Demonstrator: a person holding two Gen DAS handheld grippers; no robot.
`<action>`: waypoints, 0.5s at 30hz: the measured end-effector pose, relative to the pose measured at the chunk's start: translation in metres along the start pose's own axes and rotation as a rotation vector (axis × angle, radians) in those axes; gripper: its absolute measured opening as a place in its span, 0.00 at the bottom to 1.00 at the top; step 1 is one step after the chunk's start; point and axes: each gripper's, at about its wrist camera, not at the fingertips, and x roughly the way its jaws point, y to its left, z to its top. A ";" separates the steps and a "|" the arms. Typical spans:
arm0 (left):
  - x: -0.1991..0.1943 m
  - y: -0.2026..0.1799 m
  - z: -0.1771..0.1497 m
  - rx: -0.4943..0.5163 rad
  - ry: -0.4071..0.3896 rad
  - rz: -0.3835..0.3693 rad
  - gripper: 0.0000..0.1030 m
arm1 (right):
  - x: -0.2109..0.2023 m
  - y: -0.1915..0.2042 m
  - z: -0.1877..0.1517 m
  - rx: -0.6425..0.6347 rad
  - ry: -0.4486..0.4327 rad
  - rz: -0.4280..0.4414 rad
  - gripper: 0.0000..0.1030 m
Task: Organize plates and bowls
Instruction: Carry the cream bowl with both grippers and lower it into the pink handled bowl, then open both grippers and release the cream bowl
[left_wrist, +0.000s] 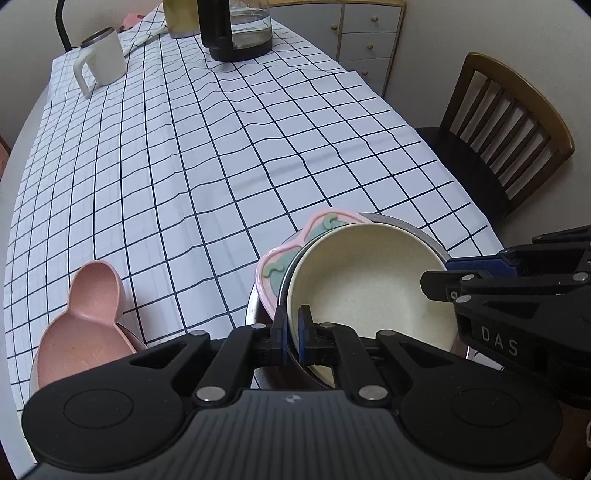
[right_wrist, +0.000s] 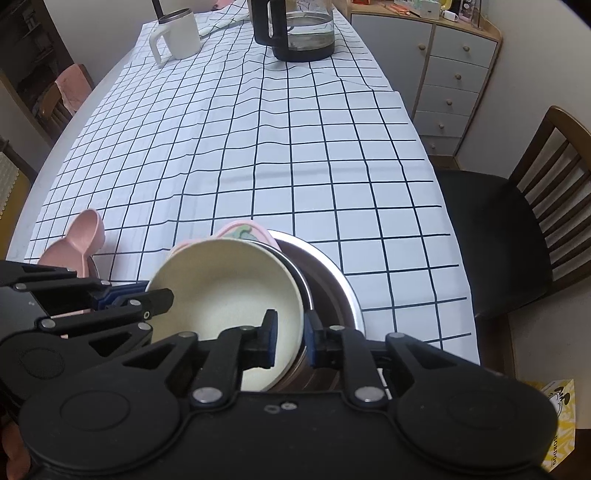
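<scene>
**Cream bowl tilted in steel bowl**

Pink rabbit-shaped plastic dish (left_wrist: 83, 325) lies leftmost. Left gripper (left_wrist: 294, 334) is clamped on the cream round bowl (left_wrist: 369, 288), tilted inside the stainless-steel bowl (right_wrist: 332, 291). Right gripper (right_wrist: 290, 341) straddles its rim, jaws apart.

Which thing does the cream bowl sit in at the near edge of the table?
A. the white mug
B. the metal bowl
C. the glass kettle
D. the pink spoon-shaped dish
B: the cream bowl lies tilted inside the metal bowl, with a pink plate behind it; the mug and kettle stand far away.
</scene>
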 end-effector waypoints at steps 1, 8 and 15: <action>0.000 0.001 -0.001 -0.010 0.000 -0.007 0.05 | 0.000 0.000 0.000 -0.002 0.001 0.001 0.17; -0.009 0.003 -0.005 -0.022 -0.012 -0.039 0.06 | -0.006 -0.004 -0.004 0.005 -0.006 0.019 0.21; -0.026 0.003 -0.012 -0.013 -0.053 -0.069 0.07 | -0.020 -0.002 -0.009 0.005 -0.037 0.037 0.28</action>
